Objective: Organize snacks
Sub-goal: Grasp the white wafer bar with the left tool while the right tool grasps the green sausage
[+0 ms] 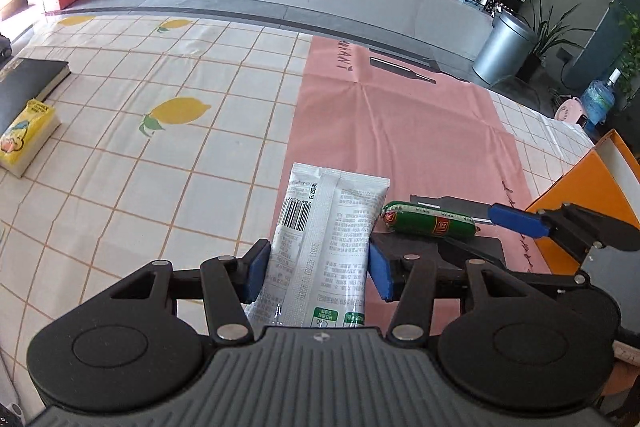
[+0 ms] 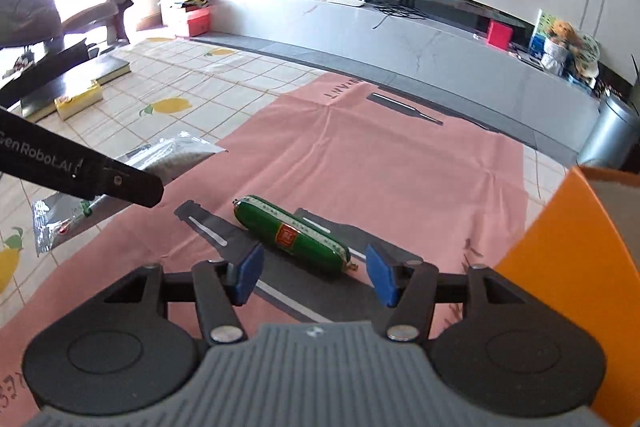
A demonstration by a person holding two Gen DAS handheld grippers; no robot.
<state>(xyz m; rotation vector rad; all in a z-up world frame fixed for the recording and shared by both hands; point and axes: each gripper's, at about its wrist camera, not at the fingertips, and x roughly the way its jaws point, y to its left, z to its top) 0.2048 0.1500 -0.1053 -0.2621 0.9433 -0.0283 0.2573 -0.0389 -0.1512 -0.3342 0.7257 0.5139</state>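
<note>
Left gripper (image 1: 316,269) straddles the silver packet (image 1: 326,247), pads beside its edges; whether it is clamped I cannot tell. Right gripper (image 2: 314,273) is spread open, the green sausage (image 2: 294,235) lying just ahead on the pink mat (image 2: 400,163). Advice: centre pads on the sausage's middle, squeeze gently, carry to the orange box (image 2: 568,247).

Snack packet (image 1: 324,247) between left gripper (image 1: 316,269) jaws; sausage (image 2: 294,235) just ahead of right gripper (image 2: 316,277) jaws, on mat (image 2: 380,163); box (image 2: 560,267) right.

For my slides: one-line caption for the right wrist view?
Open right hand-held gripper approaches a green sausage lying on the pink mat.
</note>
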